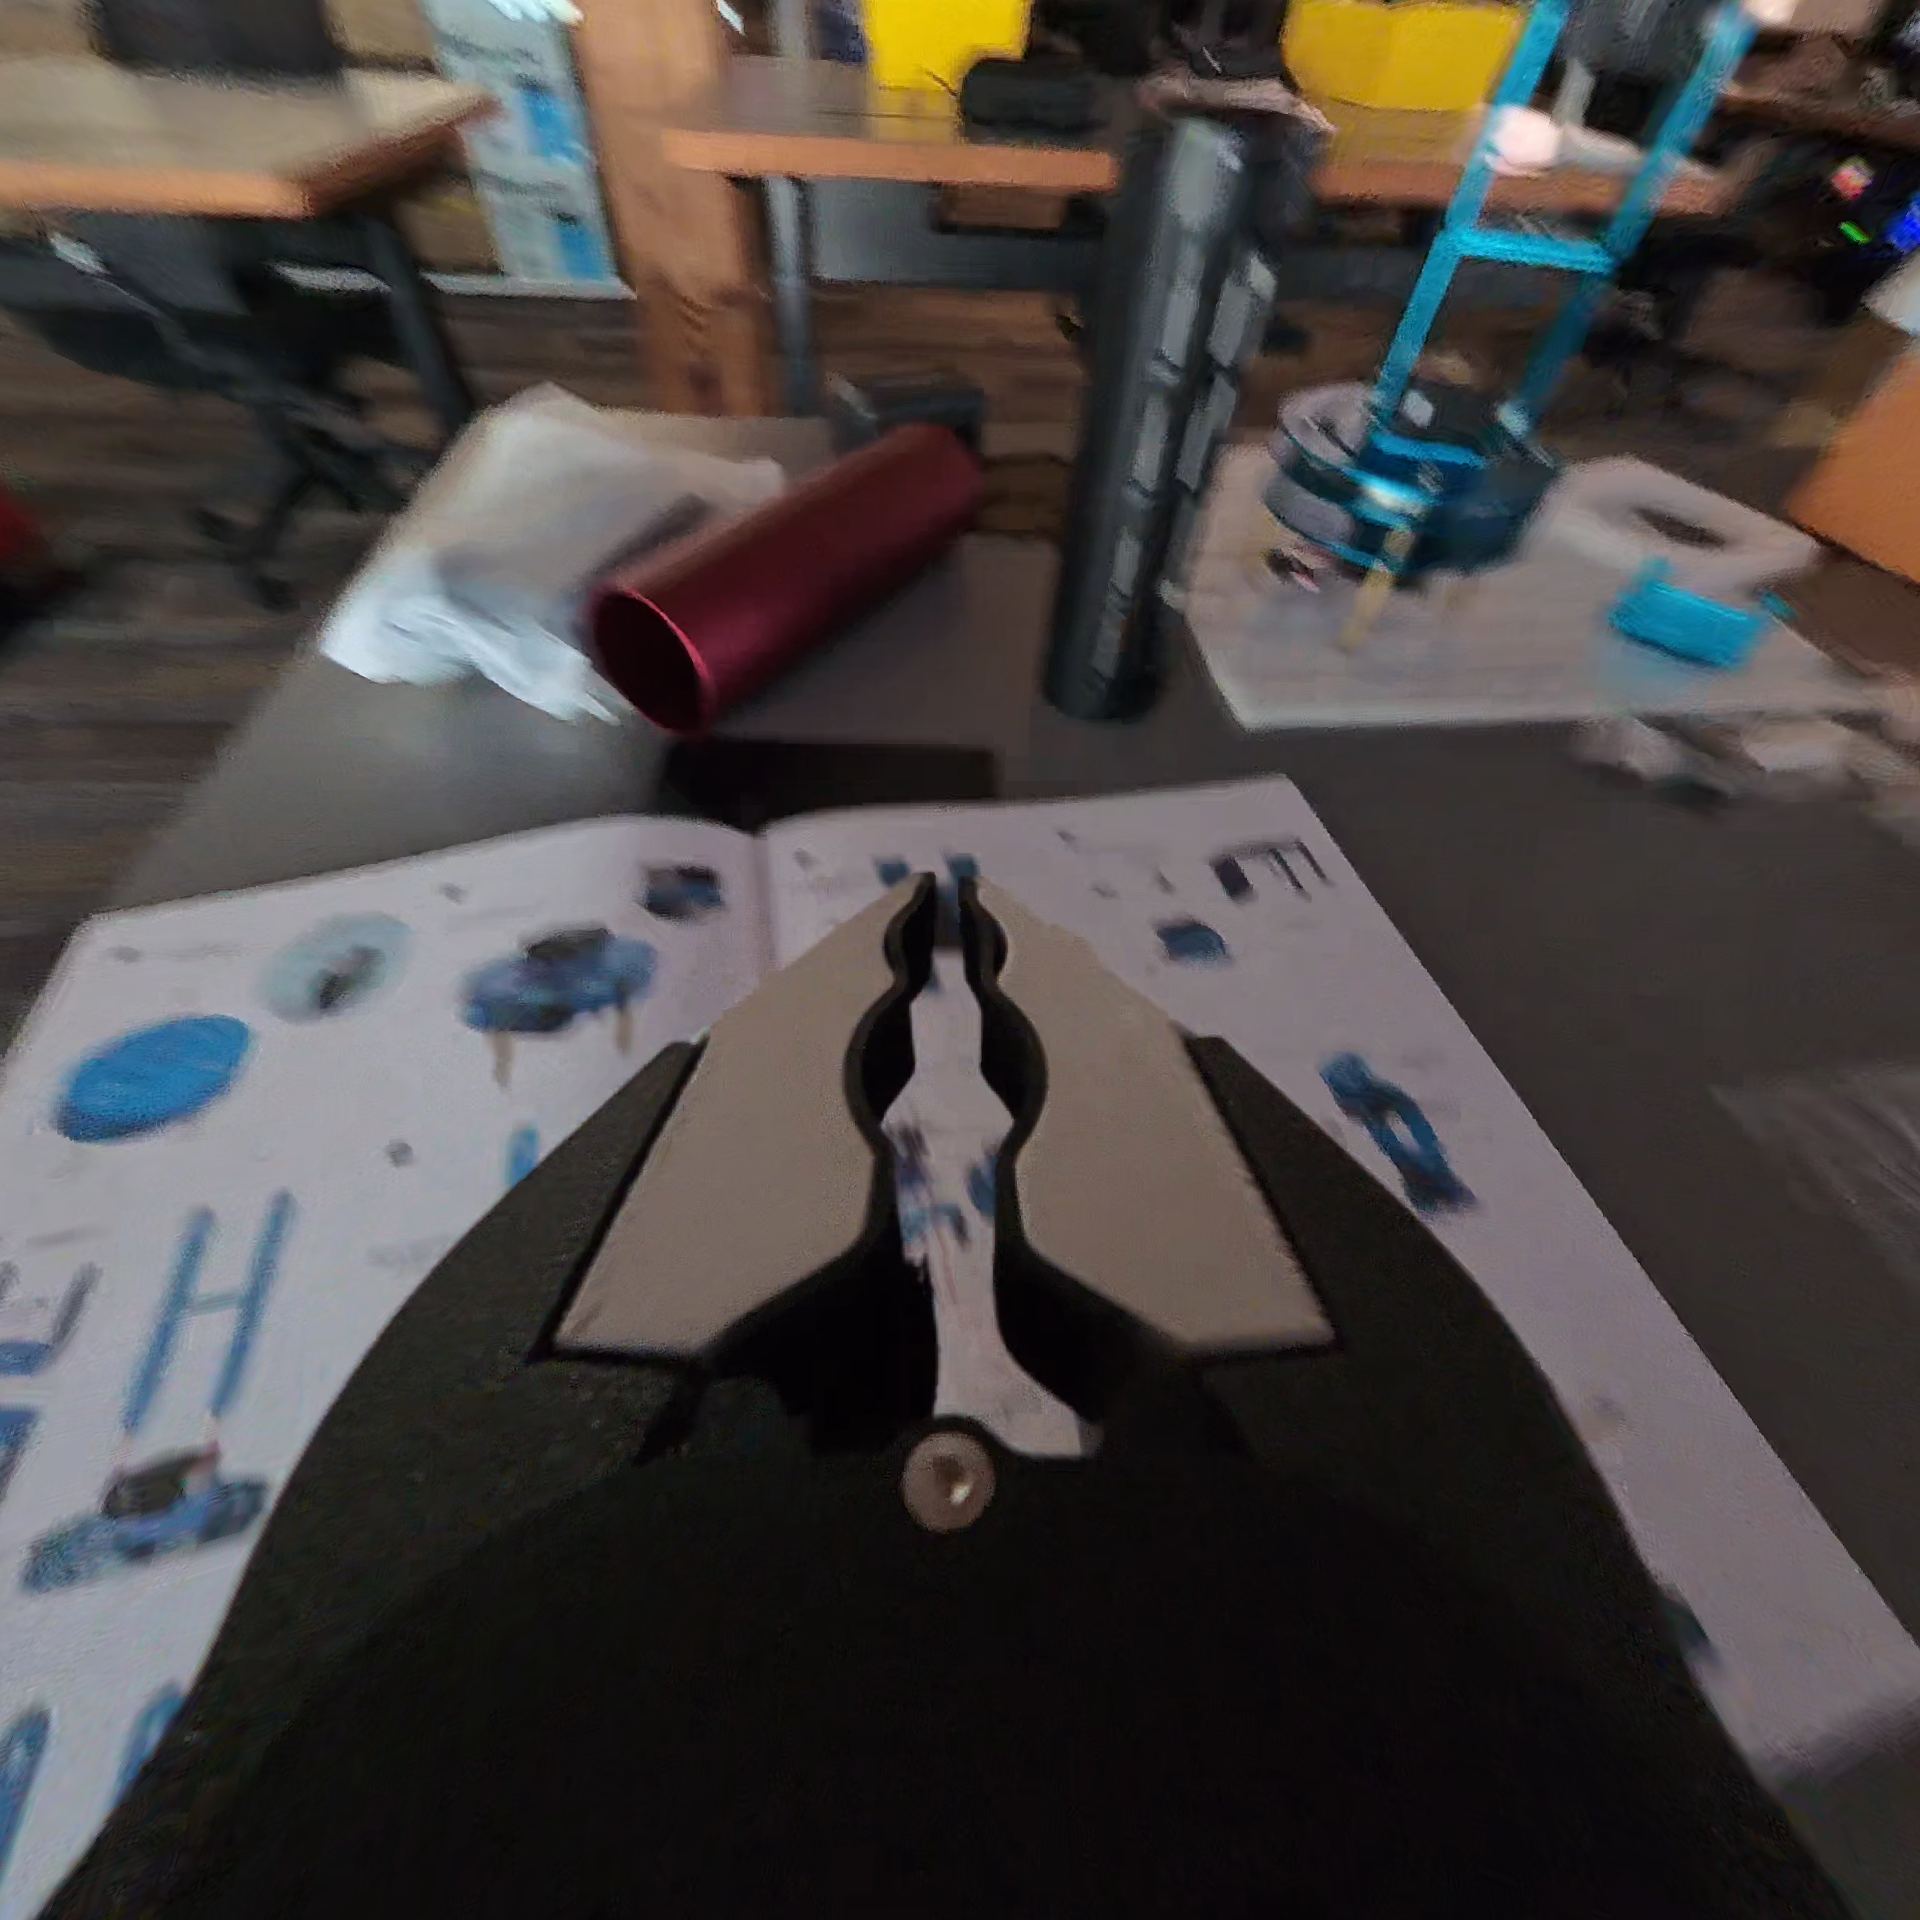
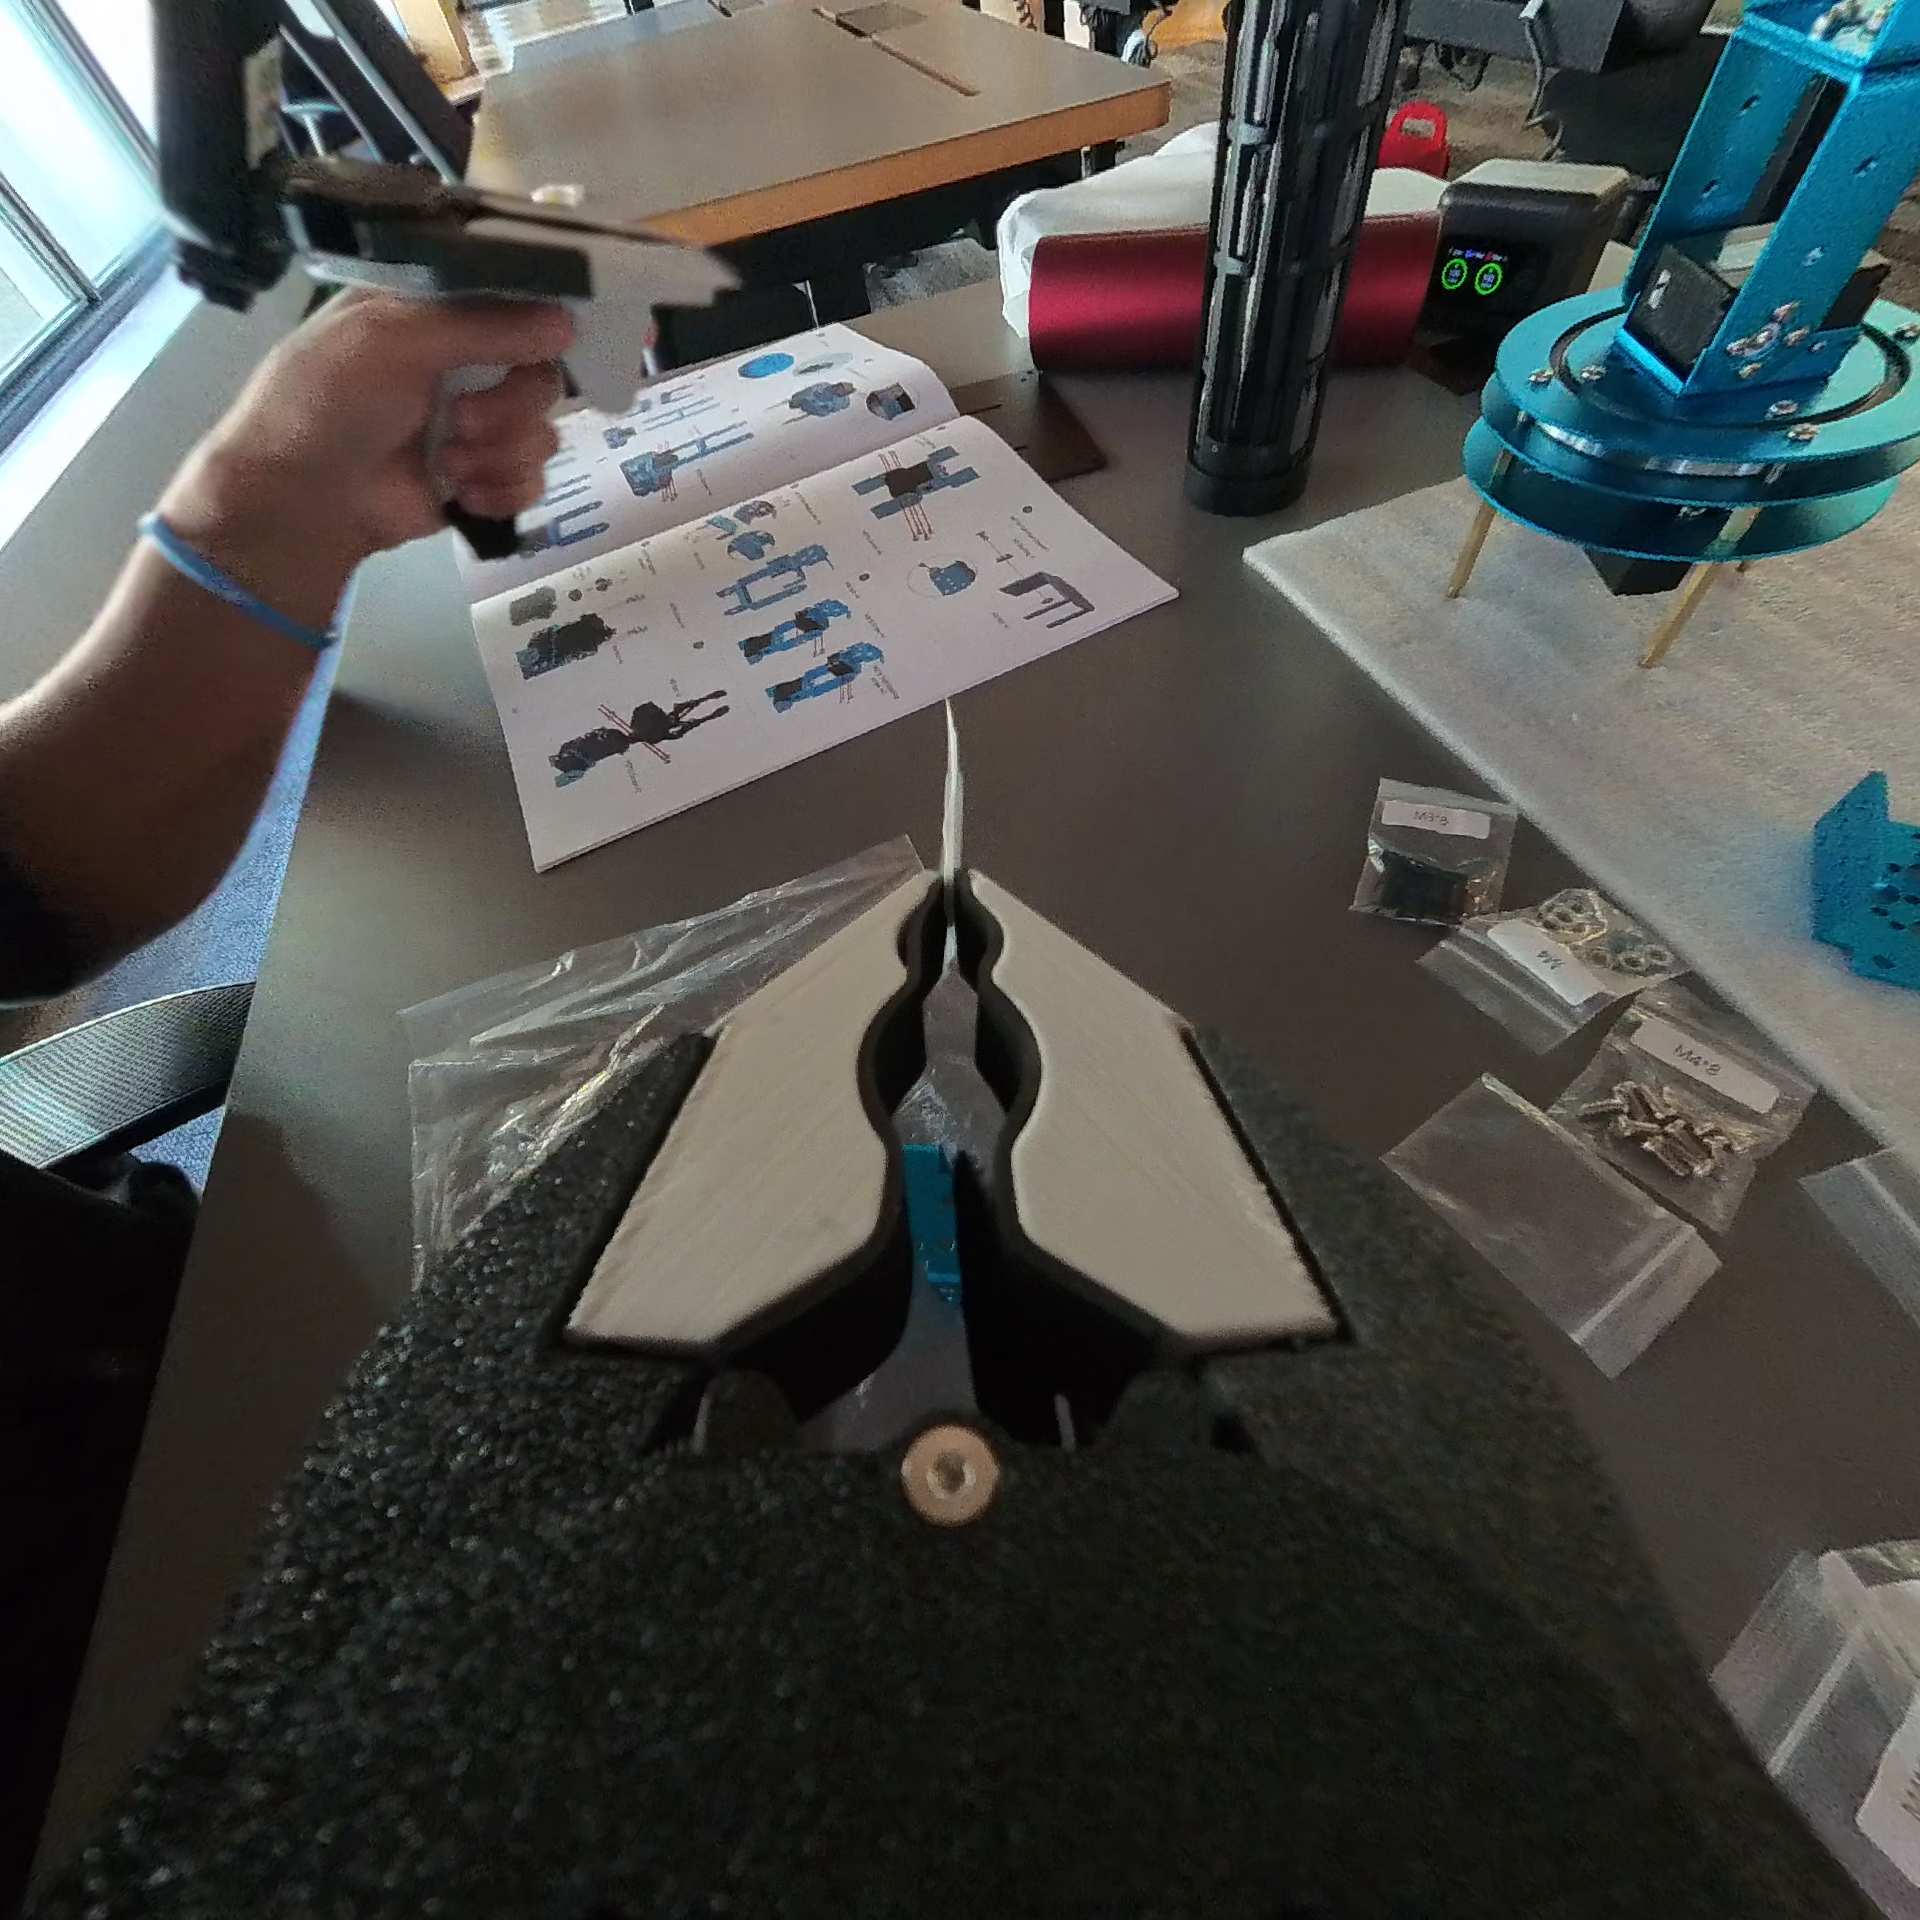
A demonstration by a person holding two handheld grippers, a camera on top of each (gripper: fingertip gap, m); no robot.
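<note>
My left gripper [image 1: 945,883] is shut and empty, hovering over an open instruction booklet [image 1: 416,1039] with blue drawings on the dark table. In the right wrist view a hand [image 2: 343,447] holds it, blurred [image 2: 717,278], above the booklet [image 2: 831,582]. My right gripper [image 2: 954,878] is shut on a thin clear bag seen edge-on; its white edge [image 2: 951,790] sticks out past the tips. A blue metal part [image 2: 928,1216] shows between the fingers. A crumpled clear bag [image 2: 623,997] lies under the left finger.
A dark red tube [image 2: 1122,291] lies behind the booklet, next to an upright black cylinder [image 2: 1278,260]. A blue metal turntable assembly [image 2: 1704,416] stands on a white foam mat [image 2: 1558,675]. Small bags of screws [image 2: 1662,1101] and a blue bracket [image 2: 1870,883] lie right. My right fingertips sit around 35 cm from my left ones. The upright black cylinder [image 2: 1278,260] lies some 20 cm from my left tips, 30 cm from my right tips.
</note>
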